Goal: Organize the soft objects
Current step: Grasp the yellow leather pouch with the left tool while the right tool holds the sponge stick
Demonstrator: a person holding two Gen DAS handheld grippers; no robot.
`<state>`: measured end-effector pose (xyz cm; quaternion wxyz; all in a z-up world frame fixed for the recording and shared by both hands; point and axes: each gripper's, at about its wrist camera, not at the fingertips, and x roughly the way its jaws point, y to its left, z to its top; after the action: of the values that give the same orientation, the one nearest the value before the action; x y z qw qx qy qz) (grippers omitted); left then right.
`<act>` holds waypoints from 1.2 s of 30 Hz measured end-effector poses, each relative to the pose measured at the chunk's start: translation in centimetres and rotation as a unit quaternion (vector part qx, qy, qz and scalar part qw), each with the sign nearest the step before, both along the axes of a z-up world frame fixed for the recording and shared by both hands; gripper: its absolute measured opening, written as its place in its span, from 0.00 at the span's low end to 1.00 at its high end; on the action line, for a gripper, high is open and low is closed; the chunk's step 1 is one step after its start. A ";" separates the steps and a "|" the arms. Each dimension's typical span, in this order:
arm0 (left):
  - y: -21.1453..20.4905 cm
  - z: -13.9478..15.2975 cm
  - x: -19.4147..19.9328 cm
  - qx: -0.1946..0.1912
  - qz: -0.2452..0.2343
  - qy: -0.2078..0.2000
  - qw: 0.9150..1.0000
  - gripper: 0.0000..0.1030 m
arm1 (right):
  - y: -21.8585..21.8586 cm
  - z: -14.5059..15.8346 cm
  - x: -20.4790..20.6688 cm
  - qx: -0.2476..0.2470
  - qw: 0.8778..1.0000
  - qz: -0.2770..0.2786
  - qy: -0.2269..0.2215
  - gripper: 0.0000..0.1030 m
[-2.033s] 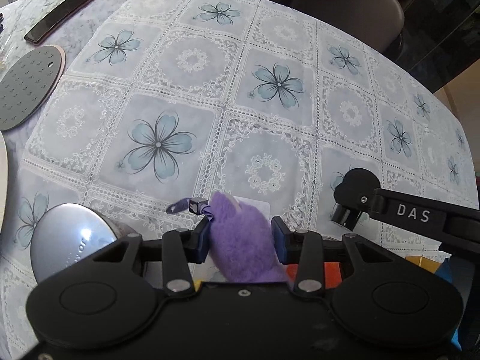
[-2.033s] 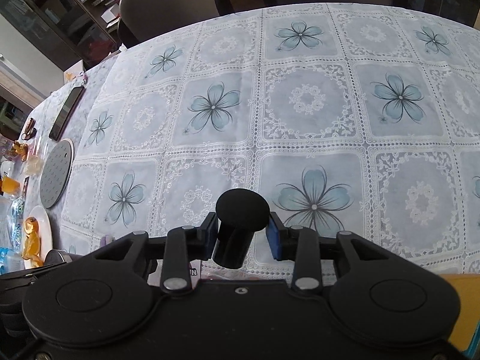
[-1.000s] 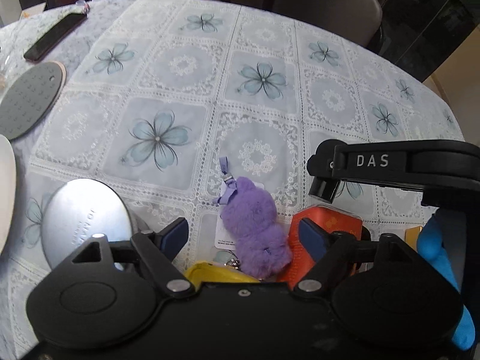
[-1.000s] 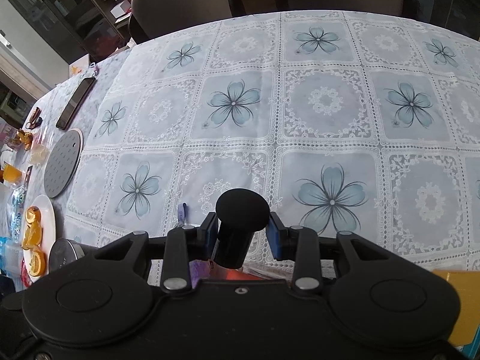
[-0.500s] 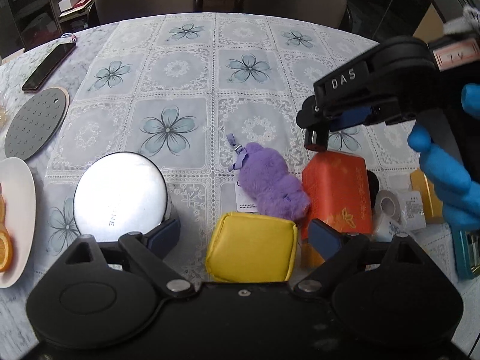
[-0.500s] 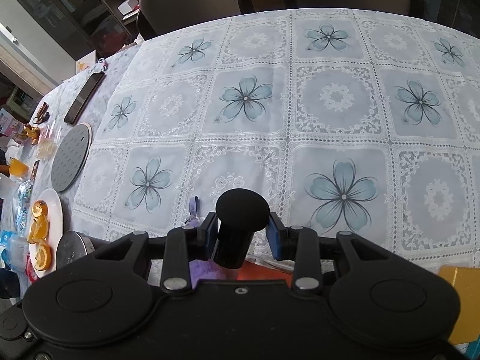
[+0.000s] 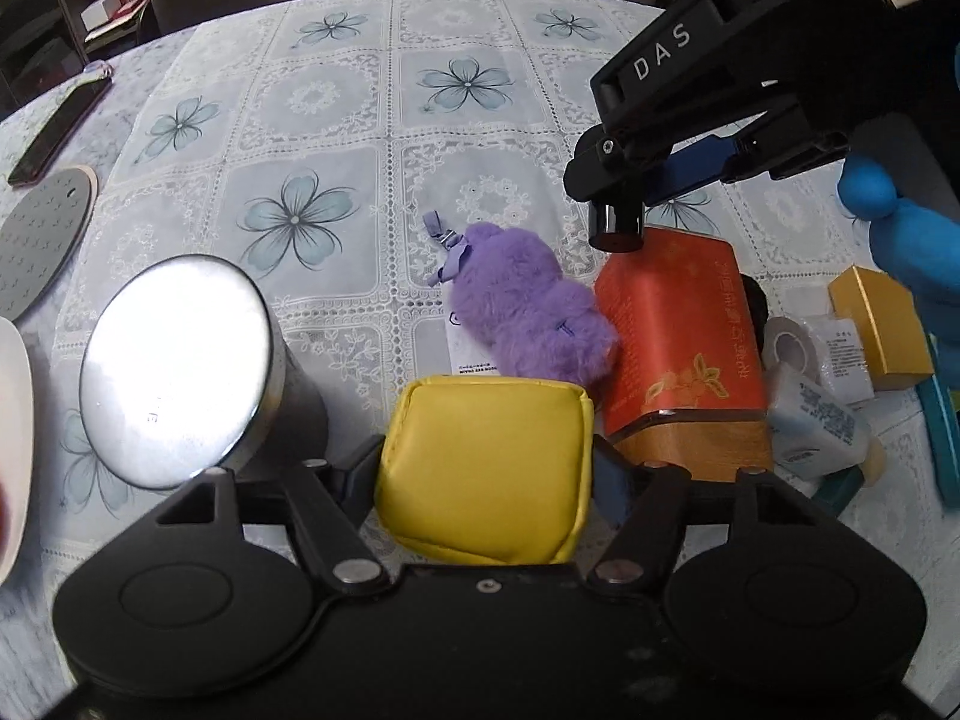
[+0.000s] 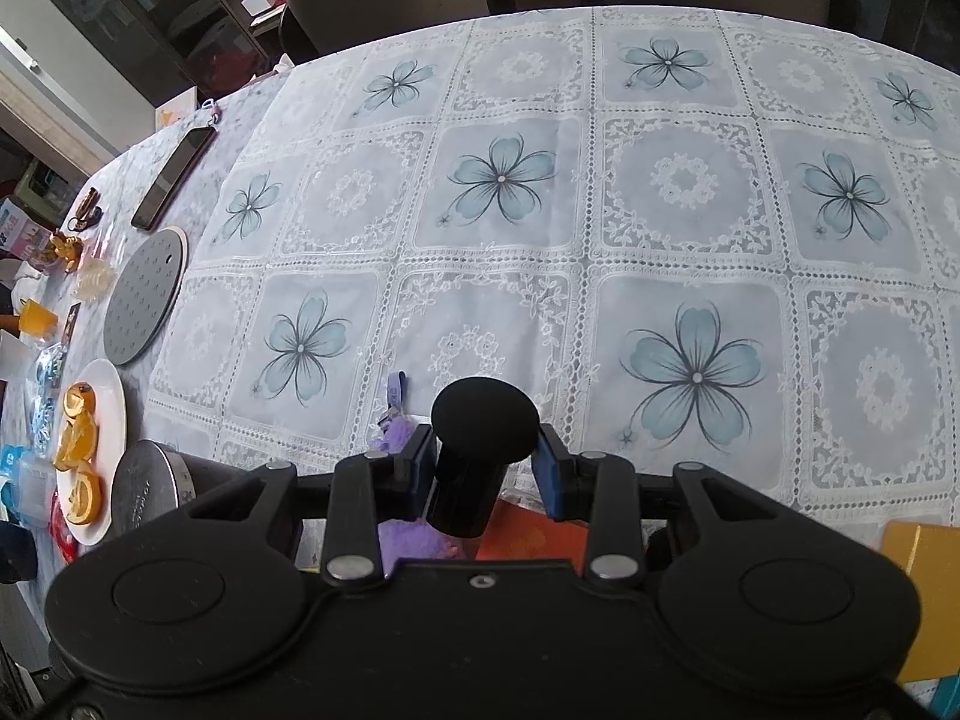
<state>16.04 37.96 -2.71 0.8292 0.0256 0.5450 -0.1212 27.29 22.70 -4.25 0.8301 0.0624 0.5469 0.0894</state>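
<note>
My left tongs (image 7: 487, 474) have just been closing around the yellow cushion (image 7: 489, 468), pads at its sides. My right tongs (image 8: 485, 468) grip a black cylinder (image 8: 474, 450), held over the orange box (image 7: 678, 336). The purple plush (image 7: 528, 306) already lies on the bench (image 7: 336, 138) beyond the cushion, long axis diagonal, strap end pointing away. I'd say the cushion remains to be placed; I'm midway.

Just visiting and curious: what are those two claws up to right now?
Left gripper closing around yellow cushion. Right gripper shut on black cylinder. Purple plush lies released, against orange box.
</note>
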 end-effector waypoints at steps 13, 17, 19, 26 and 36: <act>2.3 2.2 -2.2 -0.032 0.065 0.010 0.997 0.63 | 2.5 0.2 -2.3 -0.008 0.999 0.044 0.005 0.36; 2.9 3.0 -4.4 -0.034 0.082 0.010 0.996 0.63 | 3.6 0.1 -3.9 -0.013 0.997 0.069 0.010 0.36; 3.3 3.0 -5.5 -0.034 0.089 0.012 0.995 0.62 | 4.0 0.0 -4.9 -0.014 0.996 0.084 0.014 0.36; 4.5 2.7 -8.6 -0.042 0.105 0.017 0.993 0.63 | 4.2 -0.4 -8.2 -0.014 0.993 0.113 0.025 0.36; 5.0 3.0 -9.4 -0.038 0.118 0.013 0.992 0.62 | 3.9 0.5 -9.5 0.002 0.994 0.110 0.016 0.36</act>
<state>6.67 42.97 0.26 0.8308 -0.0722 0.5501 -0.0430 17.76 26.63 -3.80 0.8062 0.0049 0.5637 0.1797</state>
